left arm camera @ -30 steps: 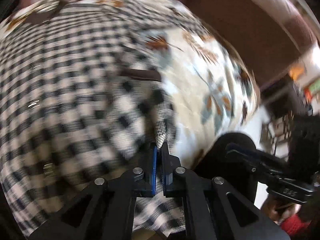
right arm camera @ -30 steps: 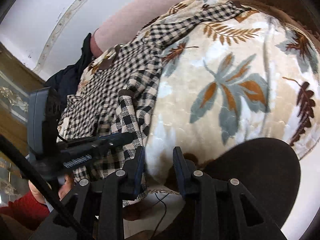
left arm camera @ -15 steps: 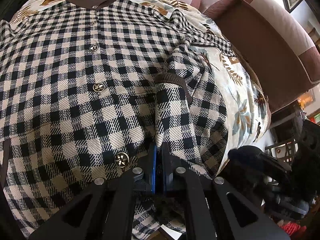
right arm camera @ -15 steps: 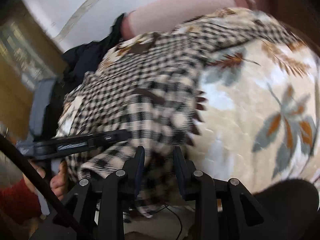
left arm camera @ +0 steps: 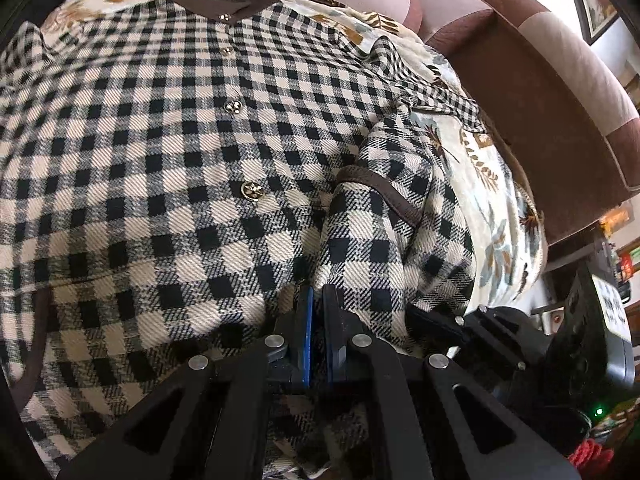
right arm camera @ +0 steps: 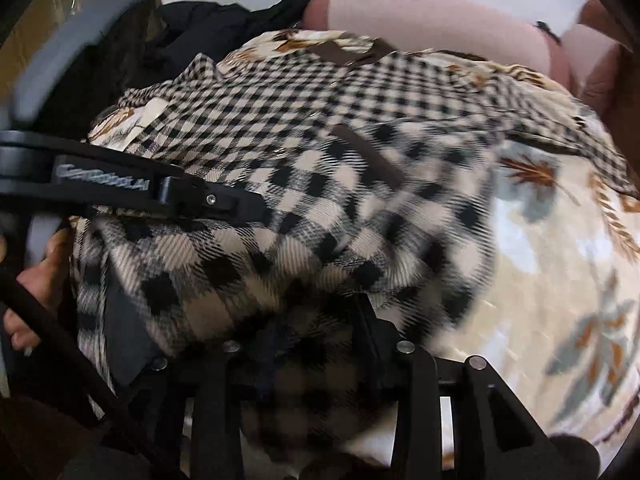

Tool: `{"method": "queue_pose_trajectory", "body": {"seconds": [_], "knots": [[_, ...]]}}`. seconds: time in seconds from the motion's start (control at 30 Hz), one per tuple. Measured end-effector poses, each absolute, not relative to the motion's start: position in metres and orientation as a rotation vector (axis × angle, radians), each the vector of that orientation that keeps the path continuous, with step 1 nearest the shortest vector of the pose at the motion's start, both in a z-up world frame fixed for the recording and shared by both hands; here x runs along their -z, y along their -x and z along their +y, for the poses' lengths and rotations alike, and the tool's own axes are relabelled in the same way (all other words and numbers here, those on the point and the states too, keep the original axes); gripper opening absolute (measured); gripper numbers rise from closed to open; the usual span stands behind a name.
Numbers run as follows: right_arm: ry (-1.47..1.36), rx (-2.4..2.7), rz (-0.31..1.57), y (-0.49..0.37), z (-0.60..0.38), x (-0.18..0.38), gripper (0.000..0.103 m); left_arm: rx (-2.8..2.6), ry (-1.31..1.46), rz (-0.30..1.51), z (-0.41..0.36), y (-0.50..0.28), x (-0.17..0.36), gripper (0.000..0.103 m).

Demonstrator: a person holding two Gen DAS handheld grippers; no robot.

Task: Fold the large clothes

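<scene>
A black-and-cream checked jacket with a brown collar and gold buttons lies face up on a leaf-patterned blanket. Its sleeve, ending in a brown cuff, is folded in over the front. My left gripper is shut on the cloth at the sleeve's near edge. In the right wrist view the jacket is blurred. My right gripper is at the sleeve's near fold, and its jaws are opening. Checked cloth drapes over and between them and hides the fingertips. The left gripper's fingers reach in from the left.
A brown and pink sofa arm rises right of the blanket. Dark clothing is heaped at the back left. A person's hand holds the left tool. The right tool's black body sits at the jacket's right edge.
The left gripper has carried the sleeve leftward over the jacket's front. The right gripper has swung from the bare blanket onto the sleeve, and cloth now lies between its jaws.
</scene>
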State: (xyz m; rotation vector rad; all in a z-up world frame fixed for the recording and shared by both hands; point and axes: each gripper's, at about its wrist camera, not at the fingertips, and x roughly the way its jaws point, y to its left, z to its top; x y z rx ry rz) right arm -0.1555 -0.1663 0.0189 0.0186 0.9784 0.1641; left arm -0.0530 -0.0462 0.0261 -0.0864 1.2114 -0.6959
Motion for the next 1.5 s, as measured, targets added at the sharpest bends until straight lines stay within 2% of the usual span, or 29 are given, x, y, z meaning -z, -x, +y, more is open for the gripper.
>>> {"method": "queue_pose_trajectory", "body": {"seconds": [0.03,0.07,0.1,0.27,0.5,0.6,0.63,0.67,0.7,0.73,0.77,0.8,1.0,1.07,1.1,1.23,1.3,1.33,1.4,1.43,1.5], "knots": [[-0.027,-0.152,0.981,0.154,-0.166,-0.02,0.035,0.698,0.09,1.211,-0.045,0.053,-0.028,0.004],[-0.052,-0.139,0.987,0.154,-0.169,-0.023,0.01,0.699,0.096,1.209,-0.044,0.053,-0.03,0.004],[-0.094,-0.141,0.993,0.157,-0.174,-0.027,0.003,0.7,0.1,1.204,-0.043,0.054,-0.033,0.004],[-0.302,-0.073,0.957,0.203,-0.227,-0.059,0.003,0.75,0.071,1.148,-0.049,0.069,-0.058,0.004],[-0.287,0.337,1.059,0.28,-0.307,-0.062,0.0,0.793,-0.009,1.081,-0.065,0.092,-0.077,0.005],[-0.341,0.429,1.088,0.291,-0.332,-0.06,0.001,0.766,-0.013,1.068,-0.051,0.094,-0.08,0.021],[-0.365,0.413,1.065,0.29,-0.334,-0.064,0.001,0.733,-0.008,1.056,-0.04,0.094,-0.081,0.031],[-0.379,0.387,1.032,0.284,-0.332,-0.07,0.002,0.703,-0.006,1.045,-0.031,0.093,-0.082,0.038],[-0.388,0.352,1.009,0.277,-0.328,-0.074,0.006,0.675,-0.004,1.035,-0.021,0.092,-0.083,0.039],[-0.393,0.312,0.991,0.268,-0.323,-0.076,0.023,0.626,0.005,1.027,-0.004,0.09,-0.083,0.04],[-0.392,0.266,0.968,0.254,-0.316,-0.078,0.046,0.591,0.013,1.025,0.008,0.087,-0.082,0.042],[-0.383,0.25,0.961,0.241,-0.308,-0.077,0.05,0.534,0.023,1.021,0.026,0.084,-0.08,0.044],[-0.306,0.075,0.976,0.179,-0.252,-0.067,0.05,0.231,0.088,1.036,0.125,0.079,-0.058,0.047],[-0.269,0.037,0.973,0.171,-0.235,-0.068,0.05,0.185,0.134,1.049,0.146,0.08,-0.049,0.054],[-0.252,0.027,0.97,0.169,-0.226,-0.068,0.05,0.185,0.156,1.061,0.157,0.08,-0.043,0.054],[-0.228,0.014,0.972,0.16,-0.213,-0.066,0.05,0.295,0.211,1.111,0.153,0.082,-0.025,0.055],[-0.233,0.019,0.969,0.157,-0.214,-0.068,0.05,0.305,0.194,1.092,0.14,0.088,-0.024,0.06],[-0.238,0.022,0.965,0.157,-0.215,-0.07,0.05,0.304,0.174,1.08,0.133,0.091,-0.024,0.06],[-0.241,0.017,0.958,0.155,-0.214,-0.075,0.05,0.304,0.108,1.08,0.123,0.092,-0.022,0.017],[-0.236,0.014,0.955,0.154,-0.212,-0.078,0.05,0.299,0.077,1.095,0.121,0.09,-0.022,0.009],[-0.208,0.001,0.945,0.151,-0.204,-0.085,0.05,0.31,0.118,1.097,0.134,0.09,-0.029,0.007]]}}
